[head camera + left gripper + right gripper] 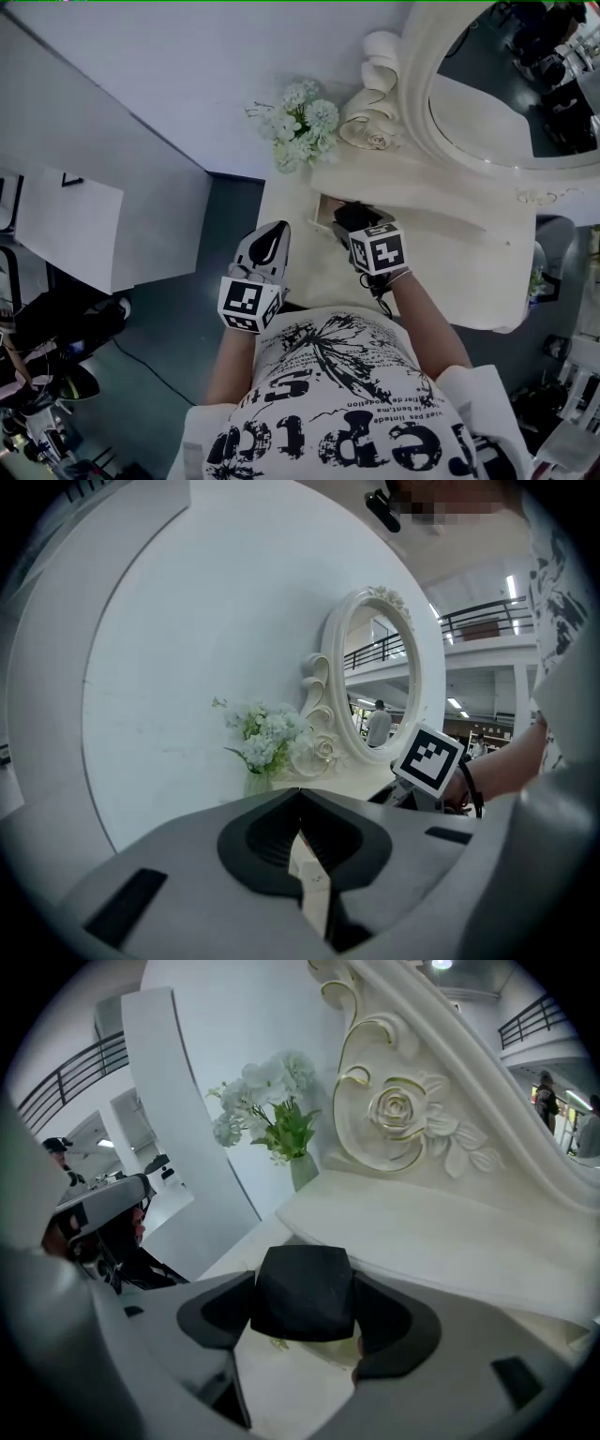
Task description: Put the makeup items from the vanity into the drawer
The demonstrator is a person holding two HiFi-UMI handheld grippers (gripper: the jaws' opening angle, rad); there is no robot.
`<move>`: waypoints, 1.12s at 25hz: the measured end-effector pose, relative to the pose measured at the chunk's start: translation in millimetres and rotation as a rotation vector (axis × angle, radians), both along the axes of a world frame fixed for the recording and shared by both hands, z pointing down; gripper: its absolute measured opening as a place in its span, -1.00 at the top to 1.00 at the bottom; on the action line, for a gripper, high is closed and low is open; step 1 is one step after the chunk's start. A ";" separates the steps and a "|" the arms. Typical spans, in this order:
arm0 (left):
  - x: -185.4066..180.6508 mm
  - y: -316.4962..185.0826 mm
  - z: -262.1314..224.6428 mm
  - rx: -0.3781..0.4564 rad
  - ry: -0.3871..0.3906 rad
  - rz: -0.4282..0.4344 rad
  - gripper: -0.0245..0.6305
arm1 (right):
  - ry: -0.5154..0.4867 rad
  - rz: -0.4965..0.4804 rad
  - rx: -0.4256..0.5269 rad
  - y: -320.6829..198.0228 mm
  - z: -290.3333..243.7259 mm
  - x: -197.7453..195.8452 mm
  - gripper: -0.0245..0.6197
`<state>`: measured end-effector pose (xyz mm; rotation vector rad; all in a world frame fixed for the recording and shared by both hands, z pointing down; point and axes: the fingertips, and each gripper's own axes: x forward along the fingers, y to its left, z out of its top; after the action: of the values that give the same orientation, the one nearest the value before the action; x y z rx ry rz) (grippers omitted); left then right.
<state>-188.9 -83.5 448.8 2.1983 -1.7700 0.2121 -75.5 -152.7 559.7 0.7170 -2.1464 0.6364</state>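
A black, angular makeup item (305,1293) sits clamped between the jaws of my right gripper (309,1318). In the head view that right gripper (349,217) hangs over the open drawer (322,212) at the left front of the cream vanity (450,258). The pale drawer floor (291,1382) shows below the item. My left gripper (270,246) is off the vanity's left front edge, beside the drawer, with its dark pads closed together and nothing held. In its own view the left gripper (300,836) points towards the flowers and mirror.
A vase of white and green flowers (302,127) stands at the vanity's back left, next to the carved oval mirror (497,103). A white wall panel (141,187) and dark floor lie left of the vanity. The person's torso is close against the front edge.
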 end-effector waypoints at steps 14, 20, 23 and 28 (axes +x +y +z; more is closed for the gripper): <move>-12.0 2.1 3.0 -0.008 0.003 -0.002 0.86 | 0.020 0.016 0.024 0.2 3.6 -10.8 -0.12; -7.1 4.6 0.7 0.000 0.000 0.010 0.87 | -0.001 0.058 0.045 0.9 -4.0 -2.3 -0.11; -1.5 4.4 -1.6 0.003 -0.001 0.020 0.87 | -0.039 0.084 0.064 0.5 -14.1 5.1 -0.11; 14.6 -2.5 -5.9 0.018 -0.008 0.065 0.86 | -0.019 0.130 0.152 -3.8 -28.4 31.3 0.49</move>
<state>-174.3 -86.0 442.9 2.2729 -1.7118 0.2208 -44.2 -156.5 531.3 0.9422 -2.1962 0.5531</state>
